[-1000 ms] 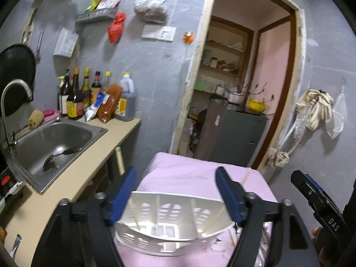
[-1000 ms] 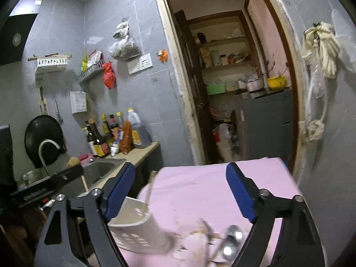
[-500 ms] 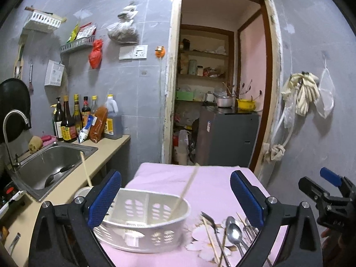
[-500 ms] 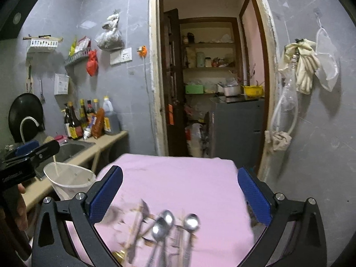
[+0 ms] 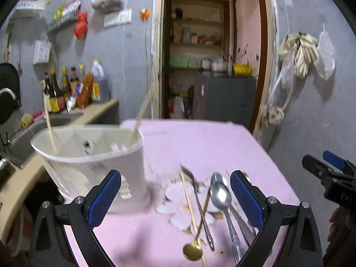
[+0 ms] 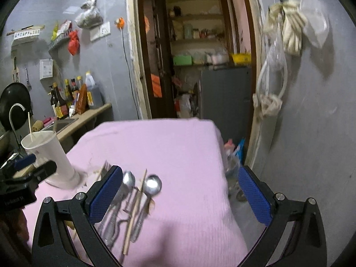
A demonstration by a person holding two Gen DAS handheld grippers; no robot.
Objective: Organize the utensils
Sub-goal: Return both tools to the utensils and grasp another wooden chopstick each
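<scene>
A white plastic utensil holder (image 5: 95, 155) (image 6: 49, 155) stands on the pink-clothed table (image 5: 200, 138) (image 6: 166, 142). Two chopsticks (image 5: 50, 129) lean in it. To its right lies a loose pile: steel spoons (image 5: 219, 193) (image 6: 152, 184), a gold spoon (image 5: 192, 252), a chopstick (image 5: 191, 209) (image 6: 135, 211) and a fork. My left gripper (image 5: 174, 198) is open above the pile, with the holder behind its left finger. My right gripper (image 6: 180, 194) is open too, and the pile lies by its left finger. Nothing is held. Each gripper shows at the edge of the other's view.
A counter (image 5: 98, 113) with a sink and sauce bottles (image 5: 66, 89) runs along the left wall. Behind the table, a doorway opens onto a grey cabinet (image 5: 224, 98). The table's right edge (image 6: 222, 155) drops to floor clutter. A person's hand (image 5: 336, 220) holds the right gripper.
Both views have dropped and swung right, from the holder towards the utensil pile. The holder, between the left fingers a second ago, now stands behind the left one. Both jaws have widened.
</scene>
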